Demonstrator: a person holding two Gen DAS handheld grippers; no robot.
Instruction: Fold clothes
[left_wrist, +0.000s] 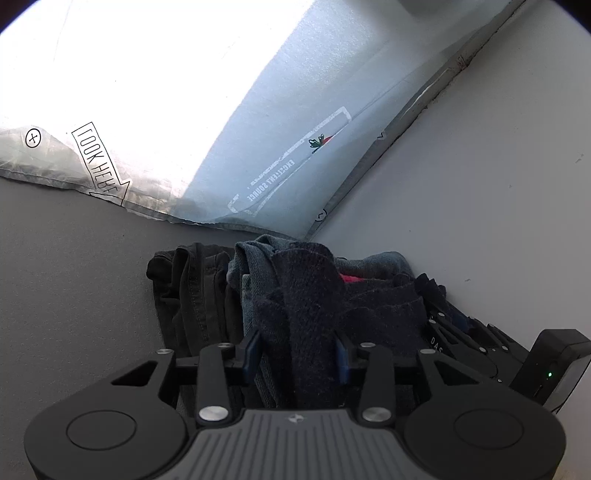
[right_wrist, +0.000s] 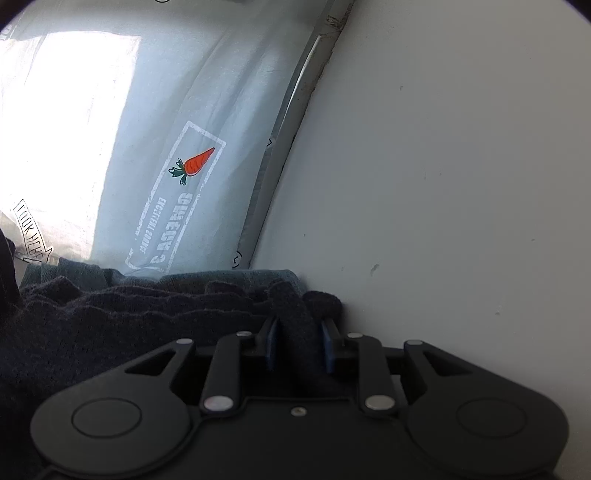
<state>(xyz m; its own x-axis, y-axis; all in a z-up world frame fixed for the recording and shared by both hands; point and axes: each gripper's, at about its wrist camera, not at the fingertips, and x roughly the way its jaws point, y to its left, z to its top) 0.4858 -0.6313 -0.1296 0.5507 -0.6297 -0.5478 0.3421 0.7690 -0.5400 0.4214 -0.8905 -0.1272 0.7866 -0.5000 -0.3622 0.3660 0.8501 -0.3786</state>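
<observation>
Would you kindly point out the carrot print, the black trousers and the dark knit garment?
carrot print (right_wrist: 199, 161): right wrist view, orange body.
black trousers (left_wrist: 184, 291): left wrist view, stitched seam area.
dark knit garment (left_wrist: 299, 291): left wrist view, raised fold above the fingers.

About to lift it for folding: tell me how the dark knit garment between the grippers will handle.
The dark knit garment will likely be floppy: it already droops in soft folds. Its fuzzy surface should resist slipping off the left gripper and right gripper. It may drag the jeans beneath.
</observation>
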